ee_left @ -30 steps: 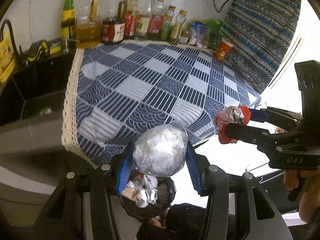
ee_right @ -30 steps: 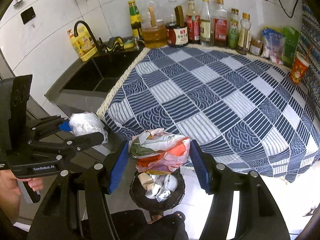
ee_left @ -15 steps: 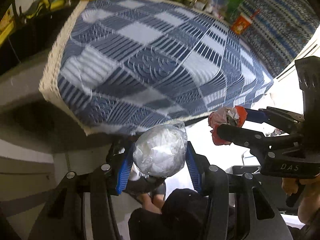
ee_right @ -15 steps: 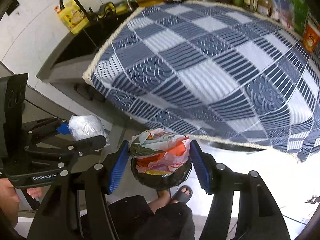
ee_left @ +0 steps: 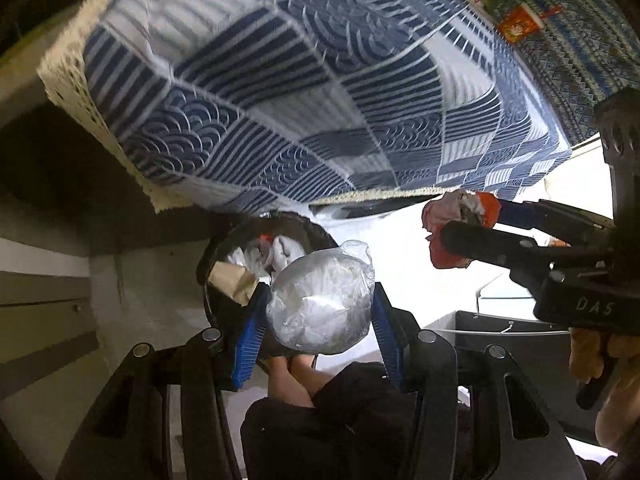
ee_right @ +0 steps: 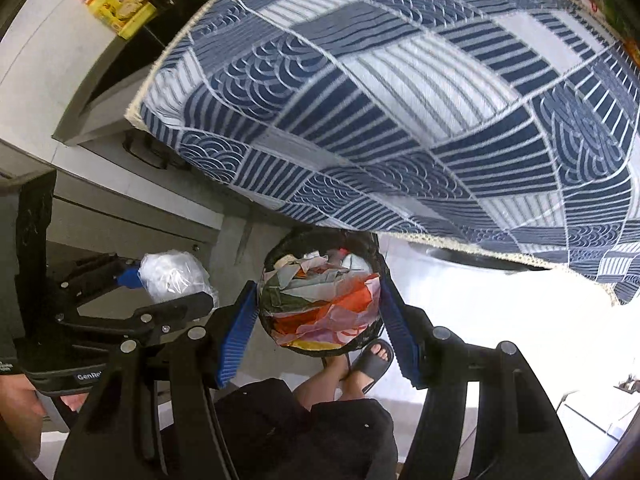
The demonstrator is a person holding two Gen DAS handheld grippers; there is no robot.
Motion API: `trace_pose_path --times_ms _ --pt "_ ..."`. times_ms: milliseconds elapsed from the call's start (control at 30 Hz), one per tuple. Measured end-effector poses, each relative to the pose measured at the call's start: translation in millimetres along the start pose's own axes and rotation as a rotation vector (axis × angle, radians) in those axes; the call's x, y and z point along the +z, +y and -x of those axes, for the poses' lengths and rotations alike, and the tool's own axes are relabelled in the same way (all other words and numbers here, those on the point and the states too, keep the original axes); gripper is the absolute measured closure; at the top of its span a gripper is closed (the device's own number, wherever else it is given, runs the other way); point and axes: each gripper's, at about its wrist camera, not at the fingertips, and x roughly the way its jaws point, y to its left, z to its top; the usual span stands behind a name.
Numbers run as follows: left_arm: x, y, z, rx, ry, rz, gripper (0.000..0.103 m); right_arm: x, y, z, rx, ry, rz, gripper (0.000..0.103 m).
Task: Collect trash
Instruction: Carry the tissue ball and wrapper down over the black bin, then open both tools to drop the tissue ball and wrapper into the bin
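Note:
My left gripper [ee_left: 316, 312] is shut on a ball of clear plastic wrap [ee_left: 320, 304] stuffed with white paper, held above the black trash bin [ee_left: 224, 248] on the floor. It also shows in the right wrist view [ee_right: 172, 280]. My right gripper [ee_right: 318, 316] is shut on a crumpled red, orange and white wrapper [ee_right: 328, 308], directly over the bin [ee_right: 280, 252], which holds several pieces of paper and foil. The wrapper also shows in the left wrist view [ee_left: 452, 216].
The counter with the blue and white patterned cloth [ee_right: 400, 80] overhangs the bin. Grey cabinet fronts [ee_right: 120, 216] stand to the left. The person's legs and sandalled feet [ee_right: 372, 360] are beside the bin. A sink and yellow bottle [ee_right: 120, 8] are at the far left.
Both grippers have dropped below the counter edge and tilted down over the bin, each still holding its trash. The counter top has slid up and out of view.

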Motion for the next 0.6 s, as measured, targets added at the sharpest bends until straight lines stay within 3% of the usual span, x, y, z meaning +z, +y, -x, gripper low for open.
trace_pose_path --times_ms 600 --pt "-20.9 41.0 -67.1 -0.014 0.130 0.138 0.054 -7.0 -7.9 -61.0 0.056 0.147 -0.047 0.041"
